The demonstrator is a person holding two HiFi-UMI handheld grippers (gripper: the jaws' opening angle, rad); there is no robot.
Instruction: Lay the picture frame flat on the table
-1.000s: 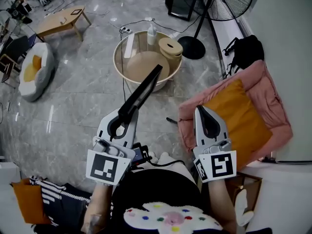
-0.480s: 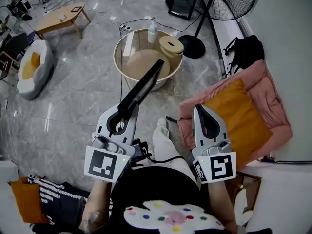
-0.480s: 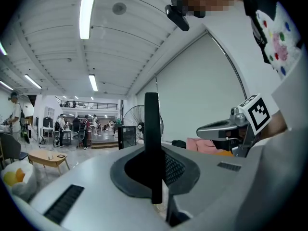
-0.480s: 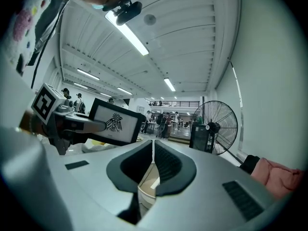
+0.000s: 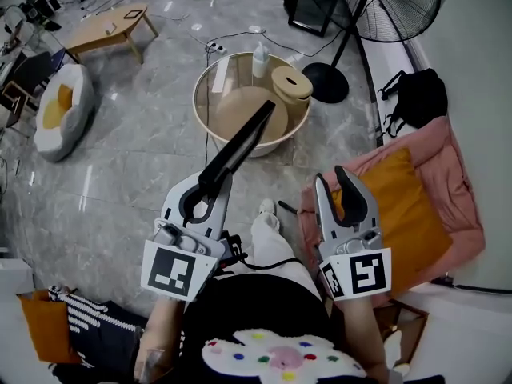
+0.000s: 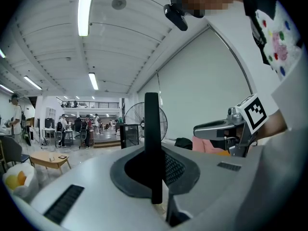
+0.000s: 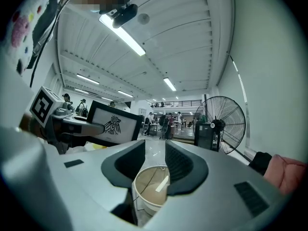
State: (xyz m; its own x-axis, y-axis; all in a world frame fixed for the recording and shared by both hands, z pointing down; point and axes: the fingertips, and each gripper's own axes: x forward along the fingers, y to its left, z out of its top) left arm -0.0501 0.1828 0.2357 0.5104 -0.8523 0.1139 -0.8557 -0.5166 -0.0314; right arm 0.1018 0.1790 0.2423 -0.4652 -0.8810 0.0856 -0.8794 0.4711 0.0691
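The picture frame (image 5: 240, 146) is a thin black-edged panel that slants up from my left gripper (image 5: 210, 186) toward the round table (image 5: 198, 114). That gripper is shut on the frame's lower edge. In the left gripper view the frame (image 6: 152, 138) stands edge-on between the jaws. The right gripper view shows its white face with a black bird drawing (image 7: 113, 124). My right gripper (image 5: 334, 184) hovers over the pink cushion's edge. Its jaws are opening with nothing between them, and the table (image 7: 149, 189) lies far beyond them.
On the round table stand a white bottle (image 5: 260, 54) and a round wooden box (image 5: 292, 82). A pedestal fan (image 5: 376, 6) and a black bag (image 5: 420, 94) are behind it to the right. A pink cushion with an orange pillow (image 5: 408, 202) lies at right. A low wooden table (image 5: 108, 30) stands far left.
My right gripper's jaws have parted from shut to a clear gap. The left gripper still holds the frame the same way. The round table sits a little nearer in view.
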